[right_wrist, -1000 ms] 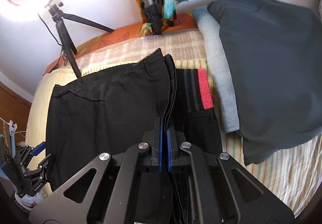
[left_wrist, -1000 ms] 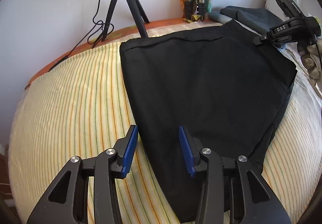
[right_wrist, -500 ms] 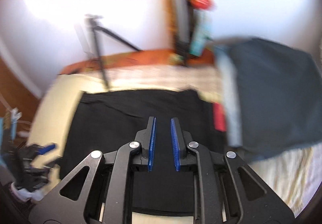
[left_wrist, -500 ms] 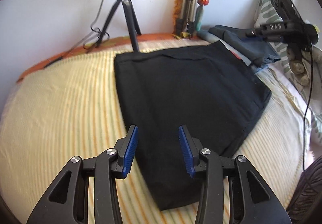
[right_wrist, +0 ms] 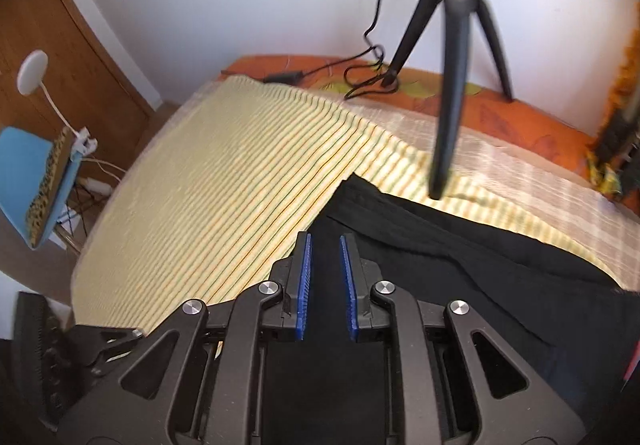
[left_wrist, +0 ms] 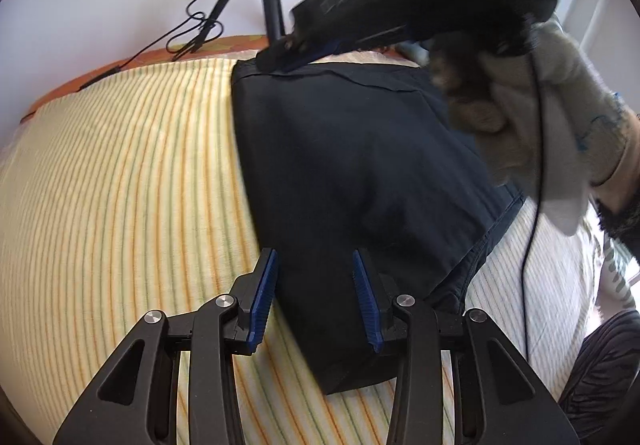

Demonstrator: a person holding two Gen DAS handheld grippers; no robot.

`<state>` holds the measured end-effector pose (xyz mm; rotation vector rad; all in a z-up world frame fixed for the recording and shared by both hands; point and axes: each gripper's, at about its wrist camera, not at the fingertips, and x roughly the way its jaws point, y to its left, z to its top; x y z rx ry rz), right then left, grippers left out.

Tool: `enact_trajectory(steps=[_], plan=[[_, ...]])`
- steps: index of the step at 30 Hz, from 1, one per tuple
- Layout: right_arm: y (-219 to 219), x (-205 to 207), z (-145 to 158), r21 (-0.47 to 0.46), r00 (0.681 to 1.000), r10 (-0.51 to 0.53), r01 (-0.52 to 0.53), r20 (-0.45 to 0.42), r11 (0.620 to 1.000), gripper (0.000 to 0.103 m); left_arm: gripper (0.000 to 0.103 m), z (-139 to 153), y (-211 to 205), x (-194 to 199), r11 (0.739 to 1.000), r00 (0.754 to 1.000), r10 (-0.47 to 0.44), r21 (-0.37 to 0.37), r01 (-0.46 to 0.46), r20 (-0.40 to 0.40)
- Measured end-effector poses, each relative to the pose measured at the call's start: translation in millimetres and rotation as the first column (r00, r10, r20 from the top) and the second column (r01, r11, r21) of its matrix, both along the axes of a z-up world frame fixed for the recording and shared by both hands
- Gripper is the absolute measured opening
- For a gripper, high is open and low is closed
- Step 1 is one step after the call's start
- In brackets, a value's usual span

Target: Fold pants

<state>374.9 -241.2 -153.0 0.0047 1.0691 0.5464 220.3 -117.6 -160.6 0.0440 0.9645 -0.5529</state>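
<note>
Black pants (left_wrist: 352, 173) lie folded flat on the striped yellow bedspread (left_wrist: 120, 185). My left gripper (left_wrist: 316, 293) is open and empty, its jaws over the pants' near left edge. My right gripper (right_wrist: 326, 285) is open by a narrow gap and empty, above the pants' far left corner (right_wrist: 360, 197). In the left wrist view the right gripper (left_wrist: 304, 53) reaches in from the upper right, held by a gloved hand (left_wrist: 552, 117), with its tips at that far corner.
A black tripod (right_wrist: 456, 57) stands on the bed just beyond the pants, with a cable (right_wrist: 360, 73) trailing behind it. An orange sheet (right_wrist: 500, 109) runs along the white wall. A wooden door and a blue chair (right_wrist: 36, 173) are at the left of the bed.
My right gripper let go of the pants' right edge, opened, and swung left across to the far left corner. My left gripper stayed open near the near edge.
</note>
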Motion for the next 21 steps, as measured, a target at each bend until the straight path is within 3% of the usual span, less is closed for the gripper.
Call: enact_trajectory(steps=[6,13,17,21], plan=[[26,26,-34,-0.068,0.998,-0.018,0.014,-0.052,0.998,0.016,0.036,-6,29,15,0.983,0.985,0.067,-0.159,-0.092,-0.157],[25,36,-46,-0.038,0.996,-0.046,0.043,-0.074,0.998,0.016,0.035,-14,22,12,0.985,0.981,0.056,-0.148,-0.084,-0.184],[17,32,-32,-0.006,0.995,-0.075,0.075,-0.072,0.997,0.016,0.035,-14,24,14,0.982,0.979,0.059,-0.163,-0.091,-0.195],[-3,3,-3,0.063,0.993,-0.106,0.109,-0.053,0.992,0.016,0.034,-12,35,30,0.97,0.972,0.086,-0.202,-0.132,-0.218]])
